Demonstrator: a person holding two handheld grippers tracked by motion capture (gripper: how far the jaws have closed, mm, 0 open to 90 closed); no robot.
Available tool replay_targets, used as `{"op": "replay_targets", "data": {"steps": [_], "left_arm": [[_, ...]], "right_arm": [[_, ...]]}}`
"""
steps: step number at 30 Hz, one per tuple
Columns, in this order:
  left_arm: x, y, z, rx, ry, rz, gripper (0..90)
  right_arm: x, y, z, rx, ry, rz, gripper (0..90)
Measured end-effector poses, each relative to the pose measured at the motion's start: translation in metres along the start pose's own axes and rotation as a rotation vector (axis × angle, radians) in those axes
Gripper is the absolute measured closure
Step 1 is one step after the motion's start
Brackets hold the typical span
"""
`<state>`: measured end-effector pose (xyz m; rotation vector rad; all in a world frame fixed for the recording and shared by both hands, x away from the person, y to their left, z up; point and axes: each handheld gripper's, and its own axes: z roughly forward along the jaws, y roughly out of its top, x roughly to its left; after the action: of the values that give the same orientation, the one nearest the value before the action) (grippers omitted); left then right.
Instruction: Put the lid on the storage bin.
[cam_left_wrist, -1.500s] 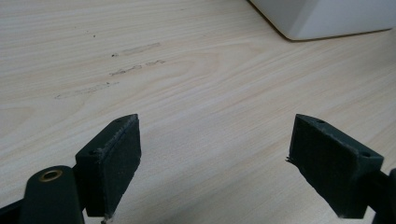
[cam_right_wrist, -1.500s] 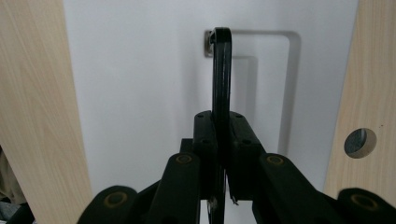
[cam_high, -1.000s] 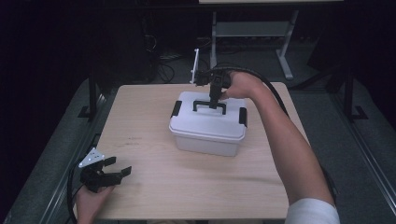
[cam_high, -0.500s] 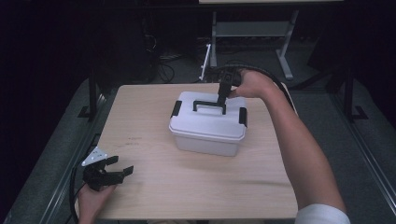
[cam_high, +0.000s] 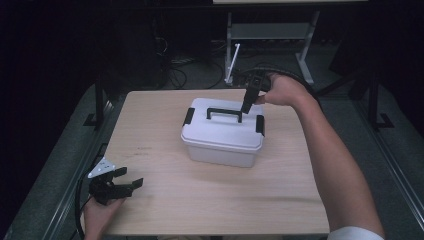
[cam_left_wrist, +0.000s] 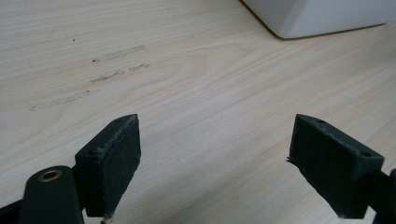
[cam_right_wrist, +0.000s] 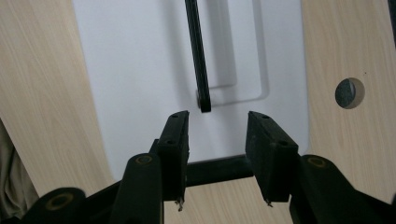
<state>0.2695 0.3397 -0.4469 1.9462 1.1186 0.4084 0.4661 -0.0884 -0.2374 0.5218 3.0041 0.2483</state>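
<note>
a dark room surrounds a pale wooden bench (cam_high: 165, 125), with cables and a metal stand on the floor behind it. a white lidded box (cam_high: 223, 132) sits near the middle of the bench, a little toward the far side, its lid closed and a black latch at each short end. a black handle (cam_high: 224, 114) runs along the top of the lid. the right tongs (cam_high: 247, 106) hang over the right end of that handle, held from behind the box by the person's right hand (cam_high: 280, 90), the arm stretching along the right side of the bench. in the right gripper view the right tongs (cam_right_wrist: 217, 135) look straight down on the white lid (cam_right_wrist: 140, 70); their 2 jaws stand moderately apart with nothing between them, and the end of the handle (cam_right_wrist: 198, 56) lies just beyond the gap, not yet between the pads. a round hole (cam_right_wrist: 350, 93) in the bench top shows beside the box. the left tongs (cam_high: 131, 184) rest low at the near left corner of the bench, well apart from the box, held by the left hand (cam_high: 100, 215). in the left gripper view the left tongs (cam_left_wrist: 215, 154) are spread wide and empty over bare wood marked with faint scuffs (cam_left_wrist: 93, 79), a corner of the box (cam_left_wrist: 322, 18) showing at the top.
</note>
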Motion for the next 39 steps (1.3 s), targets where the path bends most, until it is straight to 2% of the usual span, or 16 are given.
{"op": "replay_targets", "data": {"steps": [20,39], "left_arm": [[0.001,0.0,0.001,0.009,0.001,0.0,15.8],[0.001,0.0,0.001,0.012,0.004,0.003,15.8]], "right_arm": [[-0.005,-0.039,-0.015,-0.03,-0.02,0.075,56.3],[-0.004,-0.071,-0.015,-0.043,-0.022,0.122,54.4]]}}
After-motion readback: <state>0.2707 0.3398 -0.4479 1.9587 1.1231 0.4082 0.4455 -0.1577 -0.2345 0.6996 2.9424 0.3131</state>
